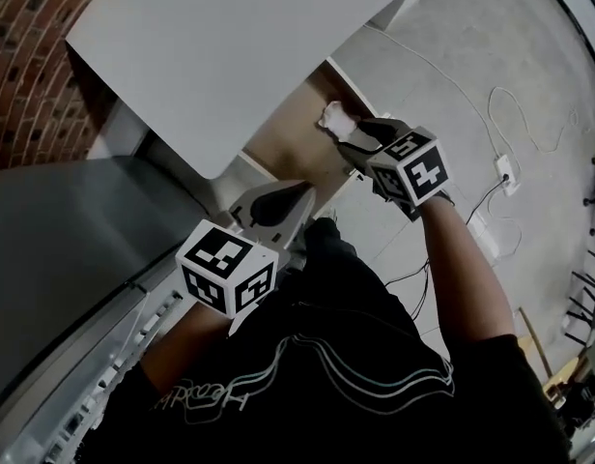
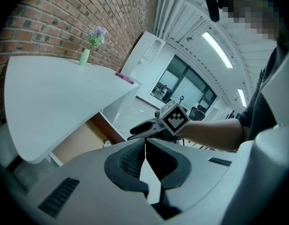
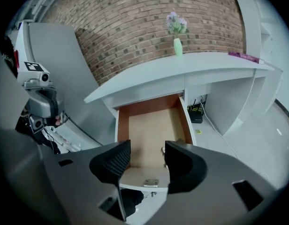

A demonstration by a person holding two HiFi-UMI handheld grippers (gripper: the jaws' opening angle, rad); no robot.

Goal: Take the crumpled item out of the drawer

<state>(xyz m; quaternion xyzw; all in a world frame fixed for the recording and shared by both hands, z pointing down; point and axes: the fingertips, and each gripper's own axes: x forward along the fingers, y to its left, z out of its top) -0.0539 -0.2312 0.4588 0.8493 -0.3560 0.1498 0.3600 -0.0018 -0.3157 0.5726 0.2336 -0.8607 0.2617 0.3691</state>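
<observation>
Brickwork (image 3: 135, 27); crumpled item (image 1: 333, 117) in drawer (image 3: 151, 125); right hand-held gripper (image 3: 147, 148) agape, left hand-held gripper (image 2: 145, 144) closed.

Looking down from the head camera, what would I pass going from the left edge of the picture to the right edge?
Red brick wall → left tool → white crumpled item → small white power block. The right tool overlaps the crumpled item, so I leave it out.
</observation>
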